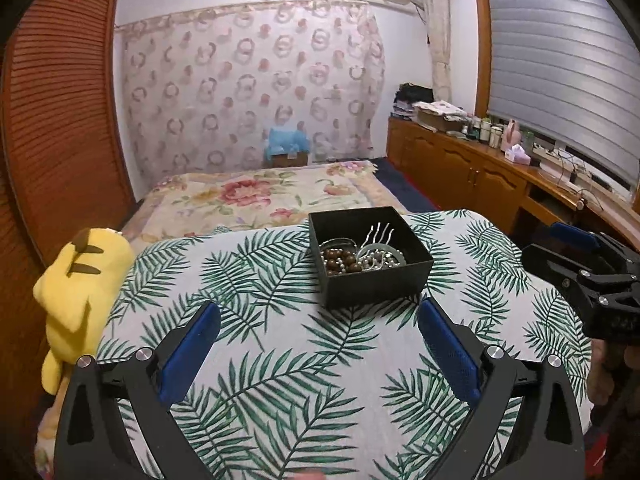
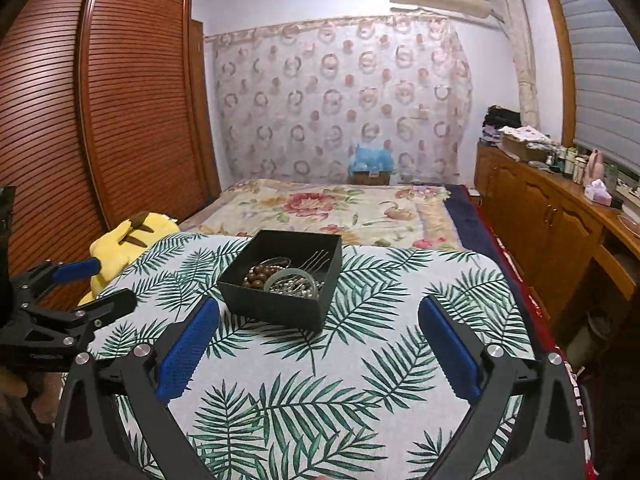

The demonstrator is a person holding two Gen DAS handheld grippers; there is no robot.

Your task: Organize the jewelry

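A black open box (image 1: 376,280) (image 2: 276,304) stands on a table with a palm-leaf cloth (image 1: 304,360) (image 2: 320,360). Inside it lie brown wooden beads (image 1: 340,261) (image 2: 256,276), silvery chains (image 1: 384,258) (image 2: 296,286), a pale bangle (image 2: 280,278) and a metal hair comb (image 1: 378,232) (image 2: 316,260). My left gripper (image 1: 319,320) is open just short of the box's near wall, with nothing between its blue pads. My right gripper (image 2: 319,320) is open too, empty, with the box ahead and left of centre. Each gripper also shows at the other view's edge: right gripper (image 1: 596,264), left gripper (image 2: 86,284).
A yellow plush toy (image 1: 80,284) (image 2: 124,244) leans at the table's left edge. Beyond the table lies a bed with a floral cover (image 1: 260,196) (image 2: 336,208). A louvred wooden wardrobe (image 1: 56,120) stands left, and a wooden cabinet (image 1: 460,160) (image 2: 536,216) with clutter runs along the right.
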